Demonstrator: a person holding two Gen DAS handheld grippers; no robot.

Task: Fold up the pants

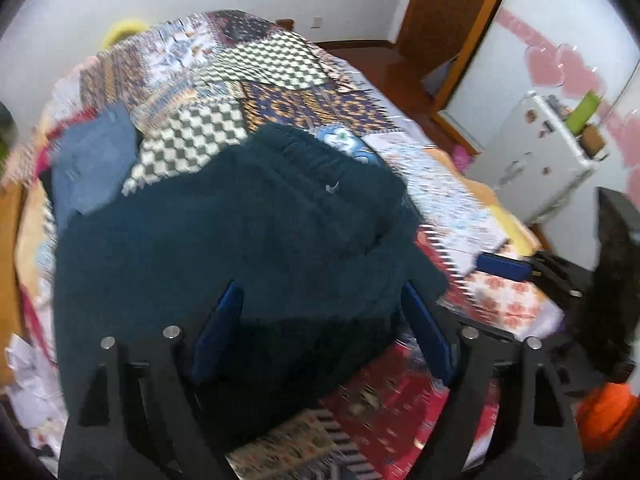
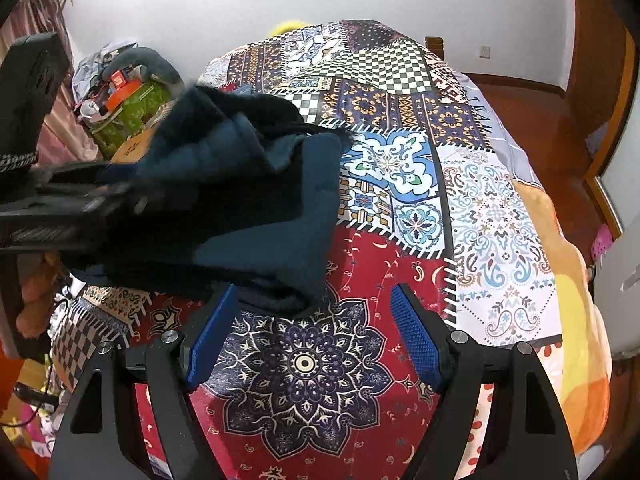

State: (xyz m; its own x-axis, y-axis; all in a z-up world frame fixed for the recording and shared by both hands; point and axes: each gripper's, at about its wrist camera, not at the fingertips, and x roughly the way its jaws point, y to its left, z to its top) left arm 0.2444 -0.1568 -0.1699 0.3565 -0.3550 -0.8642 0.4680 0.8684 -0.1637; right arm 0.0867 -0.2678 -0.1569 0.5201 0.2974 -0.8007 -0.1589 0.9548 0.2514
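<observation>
My left tool (image 1: 320,336) gapes wide straddling the pants (image 1: 240,232), which run toward 11 o'clock; my right tool (image 2: 312,336), spread and empty, sits beside their near corner at 10 o'clock.

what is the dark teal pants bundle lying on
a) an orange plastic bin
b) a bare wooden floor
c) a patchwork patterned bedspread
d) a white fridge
c: the dark teal pants lie bunched on the patchwork bedspread, whose checkered, floral and red medallion panels show around them in both wrist views.
</observation>
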